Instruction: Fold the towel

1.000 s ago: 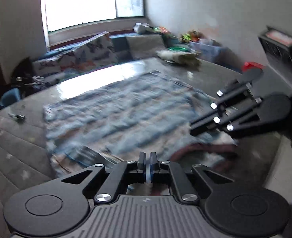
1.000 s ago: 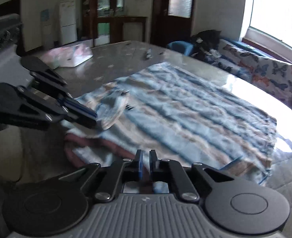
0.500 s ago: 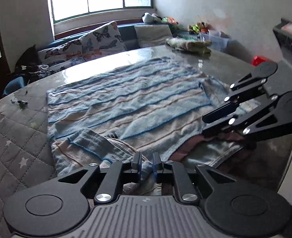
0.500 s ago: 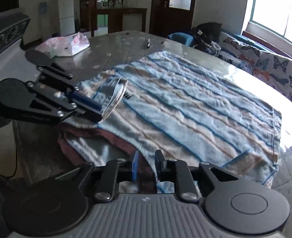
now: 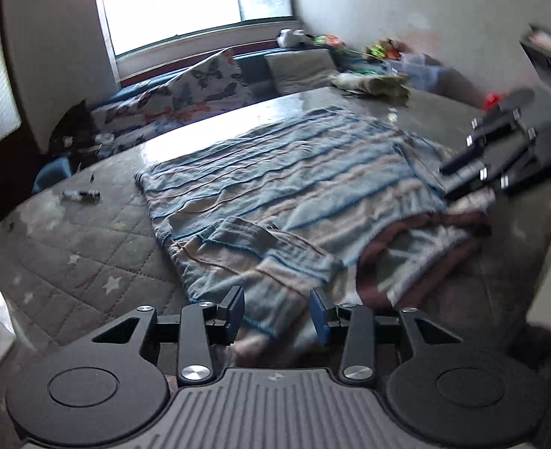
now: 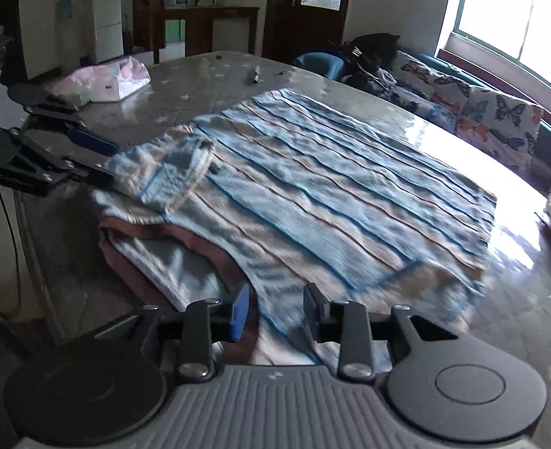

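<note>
Both tongs are held low at the near table (image 5: pixel 88 262) edge: left gripper (image 5: pixel 277 310) spread, right gripper (image 6: pixel 275 308) spread, nothing pinched. Striped towel (image 5: pixel 294 172) lies folded on the table. A plastic bag (image 6: pixel 107 80) is seen only in the right view.

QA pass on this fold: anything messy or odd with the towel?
Yes. The striped towel is folded unevenly: near the left tool a corner flap lies bunched, and the maroon-edged lower layer sticks out past the top edge.
</note>
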